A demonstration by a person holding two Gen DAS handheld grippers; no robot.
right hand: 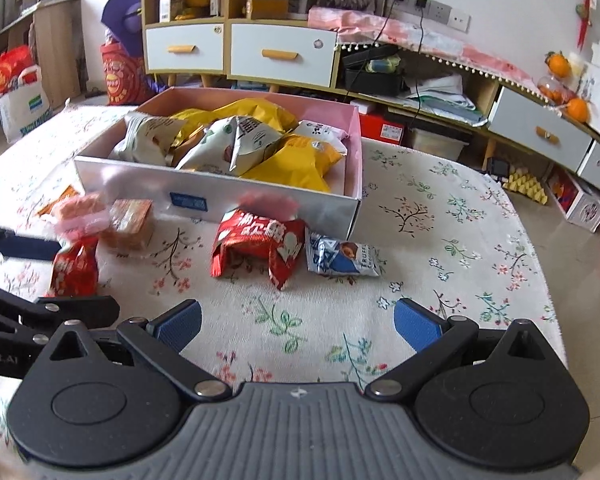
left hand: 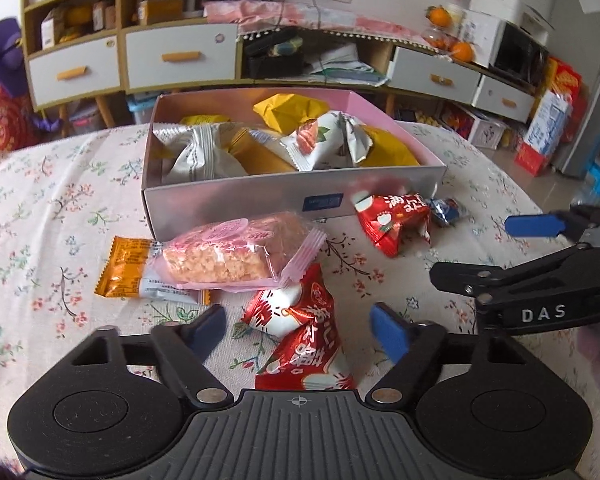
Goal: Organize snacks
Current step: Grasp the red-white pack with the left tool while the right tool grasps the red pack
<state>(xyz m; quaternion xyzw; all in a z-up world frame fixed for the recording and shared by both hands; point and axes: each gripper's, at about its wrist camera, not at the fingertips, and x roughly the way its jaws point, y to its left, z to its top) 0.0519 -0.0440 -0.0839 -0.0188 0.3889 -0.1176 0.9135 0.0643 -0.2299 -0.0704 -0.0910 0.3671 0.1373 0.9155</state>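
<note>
A silver box with a pink lining (left hand: 260, 196) (right hand: 140, 184) holds several yellow and white snack packets. In front of it lie a pink rice bar (left hand: 228, 252), an orange packet (left hand: 124, 268), a red packet (left hand: 392, 220) (right hand: 256, 240) and a small blue packet (left hand: 446, 210) (right hand: 340, 258). My left gripper (left hand: 298, 330) straddles another red packet (left hand: 300, 332) (right hand: 76, 264); small gaps show between its pads and the wrapper. My right gripper (right hand: 298, 326) hovers open over bare cloth, short of the red and blue packets, with nothing between its fingers.
The floral tablecloth (right hand: 440, 216) covers the table, whose right edge drops to the floor. Behind stand low cabinets with white drawers (left hand: 180, 56), a fan and cluttered shelves. The right gripper's blue pad (left hand: 534, 226) reaches in close beside my left gripper.
</note>
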